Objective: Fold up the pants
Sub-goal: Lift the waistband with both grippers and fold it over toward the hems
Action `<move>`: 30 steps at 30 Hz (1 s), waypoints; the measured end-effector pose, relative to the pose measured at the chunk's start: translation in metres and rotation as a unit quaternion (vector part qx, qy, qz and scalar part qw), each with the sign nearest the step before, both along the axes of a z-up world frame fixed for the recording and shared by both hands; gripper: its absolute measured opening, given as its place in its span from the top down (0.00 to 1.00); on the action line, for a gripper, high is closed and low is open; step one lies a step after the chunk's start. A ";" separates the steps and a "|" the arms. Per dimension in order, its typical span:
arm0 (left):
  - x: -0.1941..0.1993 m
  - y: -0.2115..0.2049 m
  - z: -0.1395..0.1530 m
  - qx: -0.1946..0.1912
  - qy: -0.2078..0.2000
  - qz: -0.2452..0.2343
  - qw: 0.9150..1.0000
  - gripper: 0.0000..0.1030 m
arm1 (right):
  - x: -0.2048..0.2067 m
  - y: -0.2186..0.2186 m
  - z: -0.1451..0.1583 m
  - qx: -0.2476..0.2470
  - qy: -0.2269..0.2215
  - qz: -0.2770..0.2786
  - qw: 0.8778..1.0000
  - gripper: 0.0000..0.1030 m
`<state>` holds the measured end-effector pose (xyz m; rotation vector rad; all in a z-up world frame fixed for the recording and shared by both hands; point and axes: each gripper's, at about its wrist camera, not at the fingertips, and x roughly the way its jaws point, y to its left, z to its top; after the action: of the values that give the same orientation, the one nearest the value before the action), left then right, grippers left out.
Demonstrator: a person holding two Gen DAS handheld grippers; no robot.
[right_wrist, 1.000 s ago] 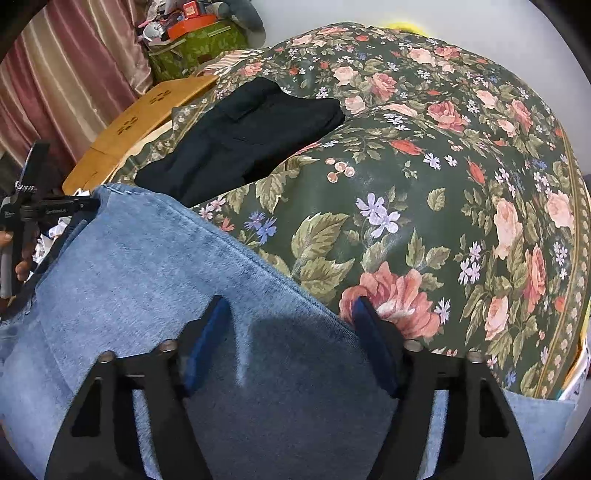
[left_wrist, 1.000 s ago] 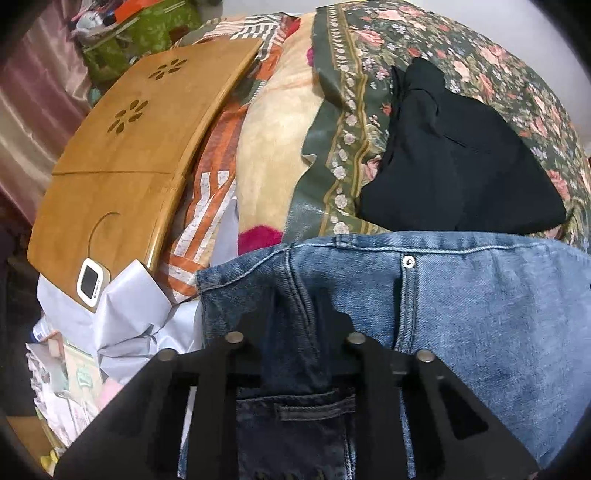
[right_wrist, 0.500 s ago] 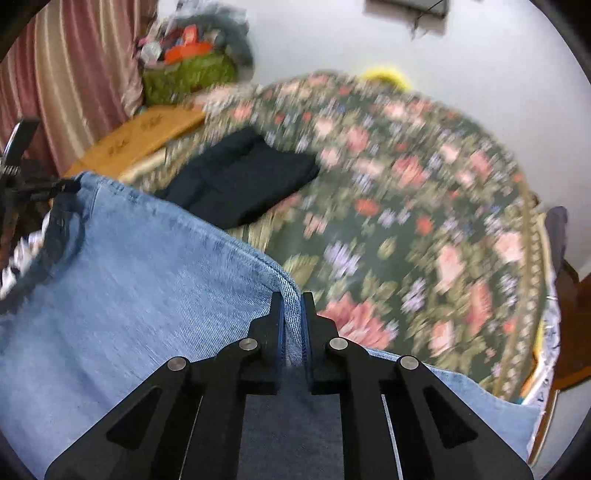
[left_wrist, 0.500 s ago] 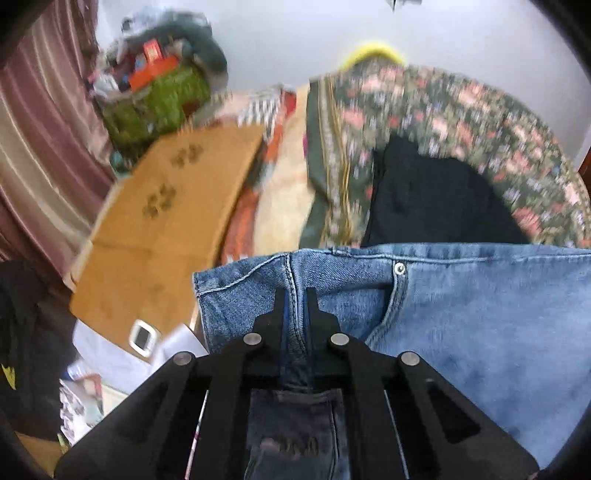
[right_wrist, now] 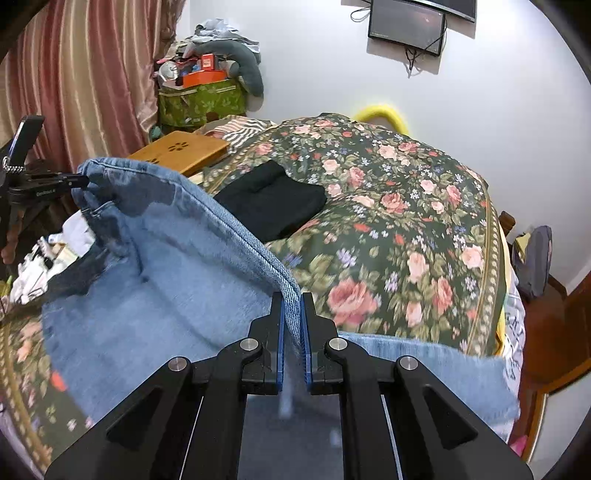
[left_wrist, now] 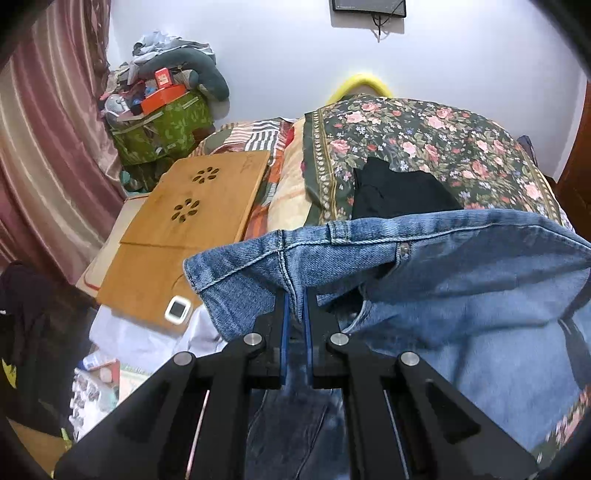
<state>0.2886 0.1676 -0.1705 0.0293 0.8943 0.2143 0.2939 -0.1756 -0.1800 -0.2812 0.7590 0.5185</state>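
Left wrist: left hand-held gripper (left_wrist: pixel 294 295) clamps the jeans (left_wrist: pixel 443 280) waistband; right hand-held gripper (right_wrist: pixel 293 299) pinches its far edge.

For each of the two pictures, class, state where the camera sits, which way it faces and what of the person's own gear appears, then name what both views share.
Left wrist view: sits on the left gripper, facing along it and down over the bed; its jaws are shut on the jeans at the waistband.
Right wrist view: sits on the right gripper, facing down over the floral bedspread; its jaws are shut on the jeans' edge, and the left gripper shows at far left.
Shared: jeans, black garment, wooden lap desk, bedspread, wall screen.
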 end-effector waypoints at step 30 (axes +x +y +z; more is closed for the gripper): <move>-0.121 -0.010 -0.056 -0.037 0.090 0.017 0.995 0.66 | -0.103 -0.013 -0.047 0.060 0.095 -0.019 0.994 0.74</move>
<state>0.1673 0.1574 -0.2261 -0.0355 1.0824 0.2127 0.1909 -0.1883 -0.2266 -0.1058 0.9112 0.5585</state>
